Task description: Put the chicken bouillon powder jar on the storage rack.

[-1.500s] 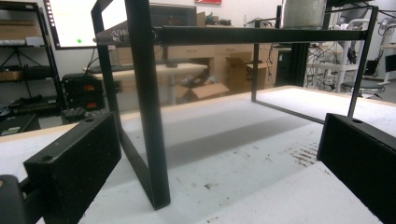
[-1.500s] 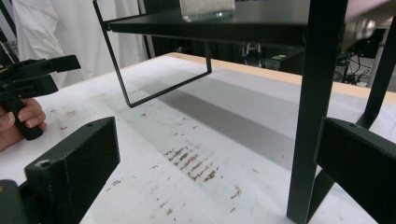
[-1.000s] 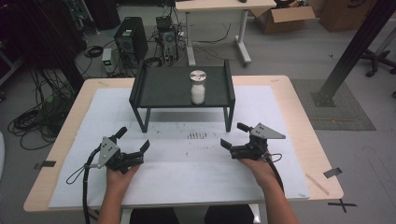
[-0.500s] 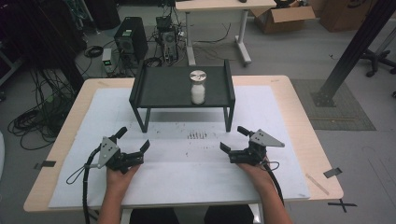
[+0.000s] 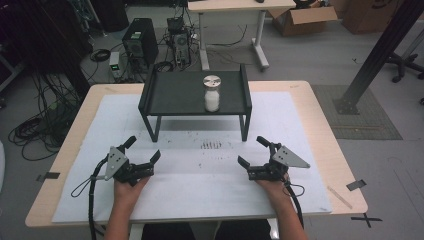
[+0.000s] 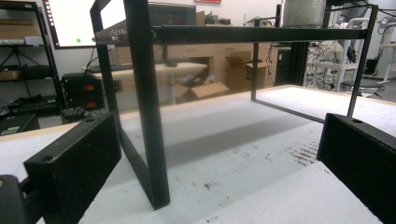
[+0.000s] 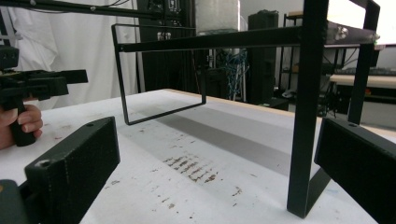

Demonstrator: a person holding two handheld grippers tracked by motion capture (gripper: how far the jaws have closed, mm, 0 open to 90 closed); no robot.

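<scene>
White paper covers the wooden table [image 5: 300, 90], and a black metal stand [image 5: 175, 95] sits on it with a jar of white powder [image 5: 212, 93] on top. Down near the person, the left gripper [image 5: 144, 156] and the right gripper [image 5: 251, 152] rest on the paper, well apart from the jar. Both have their jaws wide open and hold nothing.

The high view looks forward and down from above the person's side, taking in the whole table [image 5: 310, 125] with the black stand [image 5: 195, 95] toward its far edge. Each gripper view sits low, near the tabletop, facing that stand from close in front (left view by its left leg, right view by its right). All three share the stand.
</scene>
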